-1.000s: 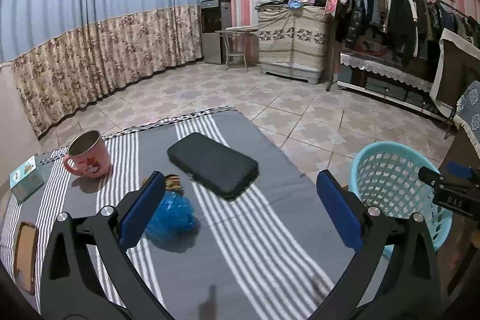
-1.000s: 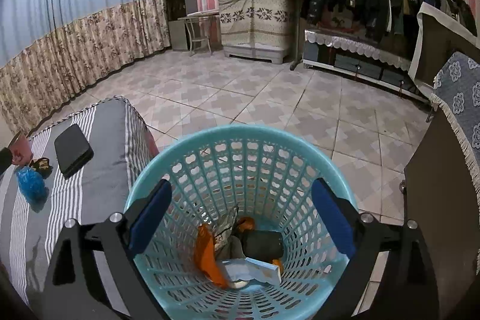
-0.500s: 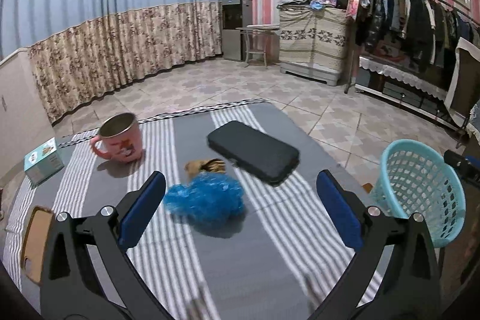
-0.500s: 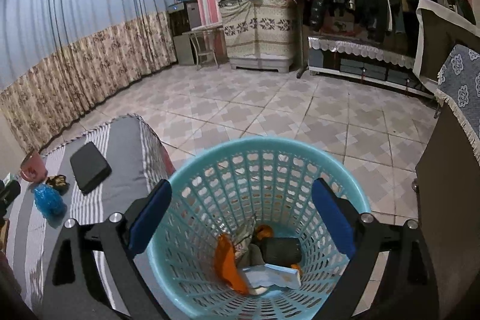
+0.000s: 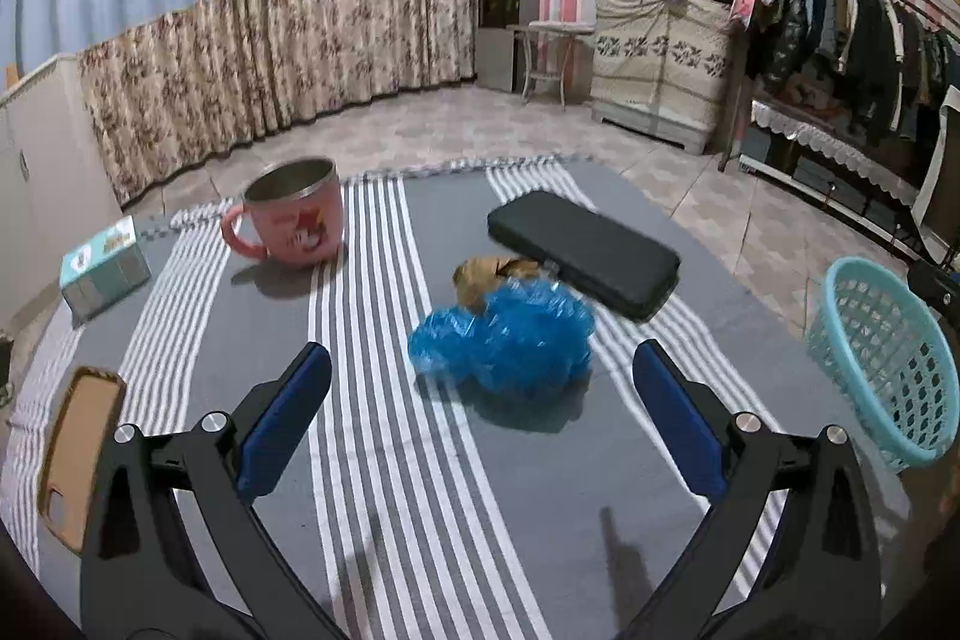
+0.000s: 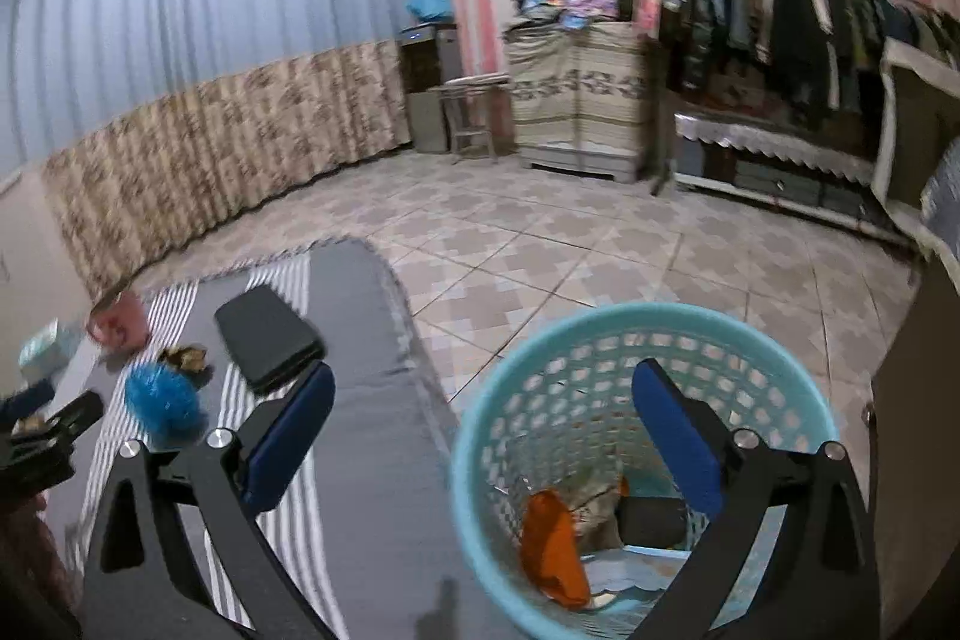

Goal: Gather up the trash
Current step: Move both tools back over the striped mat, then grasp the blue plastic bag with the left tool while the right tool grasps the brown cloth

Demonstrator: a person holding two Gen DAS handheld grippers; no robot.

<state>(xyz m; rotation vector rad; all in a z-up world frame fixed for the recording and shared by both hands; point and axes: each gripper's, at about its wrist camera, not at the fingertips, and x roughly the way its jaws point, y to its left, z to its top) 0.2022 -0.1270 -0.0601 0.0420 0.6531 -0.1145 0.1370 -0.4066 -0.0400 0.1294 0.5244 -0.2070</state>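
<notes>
Blue plastic bag (image 5: 504,334): dead ahead of left gripper (image 5: 480,418), not yet between its wide-apart, empty jaws.
Nearer hand: left.
Right gripper (image 6: 483,436): opening, empty, over basket (image 6: 480,418).

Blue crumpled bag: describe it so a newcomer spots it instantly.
Find the grey striped cloth covering the table. Near its middle, just ahead of the open left gripper, lies the blue crumpled bag, between the pink mug and black case. It alone is bright blue, shiny and wrinkled.

One mug (image 5: 294,214), one basket (image 5: 882,352), one blue bag (image 5: 510,334), one black case (image 5: 582,250), one small box (image 5: 105,268), two grippers (image 5: 480,424) (image 6: 486,436).
</notes>
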